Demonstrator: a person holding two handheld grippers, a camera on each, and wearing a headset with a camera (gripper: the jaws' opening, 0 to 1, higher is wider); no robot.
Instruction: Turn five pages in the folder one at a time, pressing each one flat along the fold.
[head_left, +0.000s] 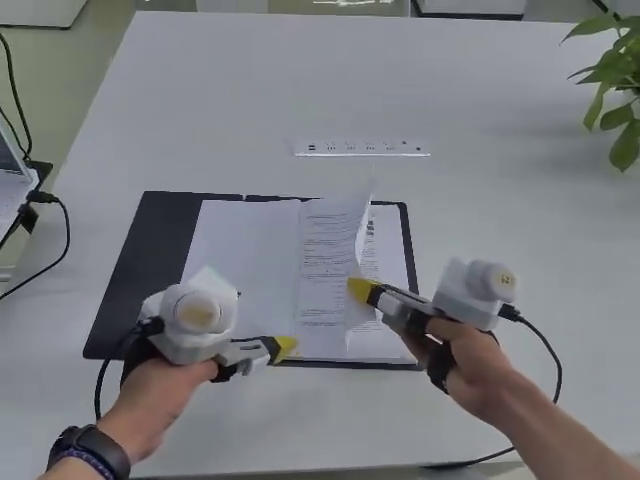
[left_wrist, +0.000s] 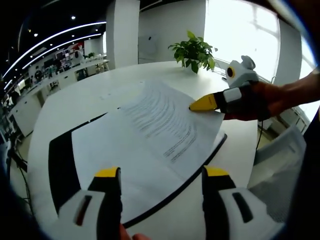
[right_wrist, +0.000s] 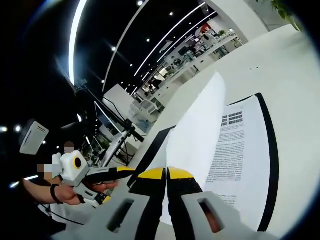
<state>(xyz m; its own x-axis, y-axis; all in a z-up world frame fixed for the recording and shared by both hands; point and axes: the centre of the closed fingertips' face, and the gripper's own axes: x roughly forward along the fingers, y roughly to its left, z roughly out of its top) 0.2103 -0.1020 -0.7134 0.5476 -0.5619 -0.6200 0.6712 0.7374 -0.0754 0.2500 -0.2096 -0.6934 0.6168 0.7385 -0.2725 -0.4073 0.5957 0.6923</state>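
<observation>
My left hand-held gripper (head_left: 280, 348): jaws wide apart, at near edge of open black folder (head_left: 140, 270) lying flat on white tabletop (head_left: 250, 90). My right hand-held gripper (head_left: 362, 291): jaws closed, pinching outer edge of printed page (head_left: 335, 240), which stands curled above folder's right half.

Large matt white worktop (head_left: 300, 80); long white power strip (head_left: 362, 149) set in it. Green leafy potted plant (left_wrist: 194, 50) at one edge. Bright window wall (left_wrist: 240, 30) behind the plant, white square pillar (left_wrist: 122, 32) beside it. Dark ceiling with long white strip lights (right_wrist: 80, 30). Rows of desks (left_wrist: 75, 70) beyond.
</observation>
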